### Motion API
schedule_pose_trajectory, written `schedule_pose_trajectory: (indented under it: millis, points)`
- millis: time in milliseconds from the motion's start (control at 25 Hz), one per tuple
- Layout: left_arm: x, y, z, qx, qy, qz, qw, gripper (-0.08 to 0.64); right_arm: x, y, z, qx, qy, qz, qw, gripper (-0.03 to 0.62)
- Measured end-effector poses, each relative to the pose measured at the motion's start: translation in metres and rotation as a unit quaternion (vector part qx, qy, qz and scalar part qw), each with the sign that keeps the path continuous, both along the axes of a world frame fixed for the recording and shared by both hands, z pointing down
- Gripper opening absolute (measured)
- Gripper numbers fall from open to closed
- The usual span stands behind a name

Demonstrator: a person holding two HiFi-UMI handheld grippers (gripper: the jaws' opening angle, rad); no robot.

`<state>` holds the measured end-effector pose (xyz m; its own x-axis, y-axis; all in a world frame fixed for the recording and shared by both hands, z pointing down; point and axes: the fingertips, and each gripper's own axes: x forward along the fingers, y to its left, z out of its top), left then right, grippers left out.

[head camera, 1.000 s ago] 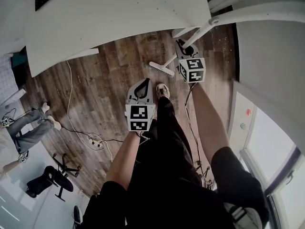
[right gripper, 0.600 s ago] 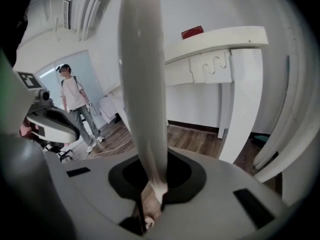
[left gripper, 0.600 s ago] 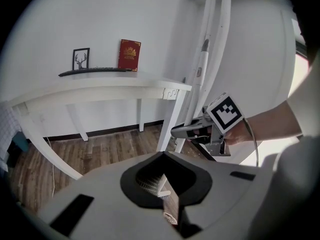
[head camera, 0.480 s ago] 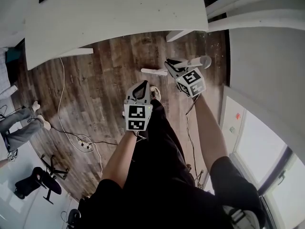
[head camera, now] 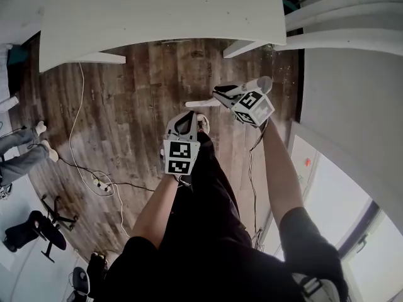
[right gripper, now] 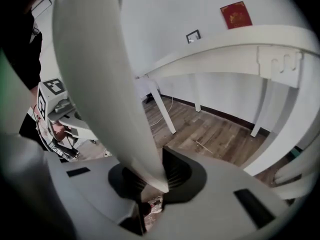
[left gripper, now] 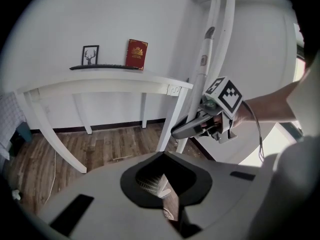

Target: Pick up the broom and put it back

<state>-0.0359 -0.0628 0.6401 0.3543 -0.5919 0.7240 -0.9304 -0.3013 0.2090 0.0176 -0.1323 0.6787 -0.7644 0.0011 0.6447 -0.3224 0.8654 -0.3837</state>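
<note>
The white broom stands nearly upright off the wooden floor. Its handle [left gripper: 204, 69] rises from my right gripper [head camera: 228, 95], which is shut on it. The brush head [head camera: 198, 104] hangs just above the floor beside the person's shoe. In the right gripper view the handle [right gripper: 100, 84] fills the left half and passes between the jaws of the right gripper [right gripper: 154, 183]. My left gripper [head camera: 187, 114] hangs lower left of the right one, shut and holding nothing. In the left gripper view its own tips [left gripper: 162, 156] meet, with the right gripper [left gripper: 186, 129] above them.
A white console table [head camera: 157, 17] stands along the wall ahead, with a framed picture [left gripper: 90, 55] and a red book [left gripper: 136, 54] on it. Cables and a power strip [head camera: 101, 184] lie on the floor at left. Another person's legs [head camera: 19, 150] and an office chair [head camera: 31, 228] are far left.
My right gripper has swung the broom, so the handle now looks much shorter in the head view, and gripper and brush head sit further left. The left gripper has hardly shifted.
</note>
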Motion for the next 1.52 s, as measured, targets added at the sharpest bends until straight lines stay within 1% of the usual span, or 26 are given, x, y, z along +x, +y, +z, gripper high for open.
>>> schedule_pose_trajectory:
  millis: [80,120,200,320,400,560,720,760,800,840,880,1160,1240,1320,1440,1520]
  points:
    - [-0.01,0.006,0.001,-0.005,-0.005,-0.008,0.9999,0.0,-0.017,-0.003,0.016,-0.004,0.006,-0.005,1.0,0.057]
    - [-0.014,0.009,0.002,-0.007,-0.006,-0.011,0.9999,0.0,-0.024,-0.006,0.026,-0.004,0.006,0.001,1.0,0.057]
    - [-0.022,0.011,0.003,-0.01,-0.008,-0.017,0.9998,0.0,-0.039,-0.019,0.038,0.0,-0.006,0.03,1.0,0.057]
    - [-0.03,0.009,0.004,-0.009,-0.011,-0.024,0.9996,0.0,-0.054,-0.049,0.05,0.014,-0.021,0.085,0.996,0.057]
    - [-0.035,0.006,0.005,-0.008,-0.012,-0.03,0.9994,0.0,-0.058,-0.065,0.059,0.022,-0.016,0.106,0.994,0.057]
    - [-0.04,-0.004,0.005,-0.003,-0.014,-0.034,0.9993,0.0,-0.057,-0.082,0.07,0.051,0.002,0.117,0.992,0.057]
    - [-0.04,-0.01,0.008,-0.003,-0.014,-0.031,0.9994,0.0,-0.054,-0.089,0.071,0.068,0.001,0.13,0.989,0.057]
    - [-0.039,-0.01,0.009,-0.004,-0.014,-0.029,0.9995,0.0,-0.053,-0.09,0.071,0.073,0.002,0.134,0.988,0.067]
    - [-0.039,-0.01,0.01,-0.005,-0.015,-0.028,0.9995,0.0,-0.052,-0.092,0.071,0.077,0.001,0.141,0.987,0.113]
    - [-0.039,-0.01,0.011,-0.005,-0.015,-0.027,0.9995,0.0,-0.05,-0.094,0.071,0.078,-0.001,0.151,0.985,0.181]
    - [-0.038,-0.01,0.012,-0.006,-0.016,-0.027,0.9995,0.0,-0.048,-0.095,0.069,0.079,-0.004,0.16,0.984,0.206]
    - [-0.033,-0.01,0.009,-0.004,-0.019,-0.024,0.9995,0.0,-0.024,-0.082,0.066,0.089,-0.002,0.192,0.977,0.246]
    - [-0.032,-0.01,0.005,0.0,-0.019,-0.024,0.9995,0.0,-0.015,-0.079,0.059,0.092,-0.001,0.214,0.973,0.25]
    - [-0.032,-0.009,-0.001,0.005,-0.02,-0.024,0.9995,0.0,-0.003,-0.072,0.048,0.098,0.001,0.245,0.965,0.25]
    - [-0.032,-0.005,-0.01,0.014,-0.019,-0.022,0.9995,0.0,0.014,-0.053,0.028,0.107,0.007,0.295,0.949,0.252]
    - [-0.029,0.001,-0.015,0.019,-0.017,-0.018,0.9995,0.0,0.026,-0.033,0.015,0.117,0.031,0.327,0.937,0.251]
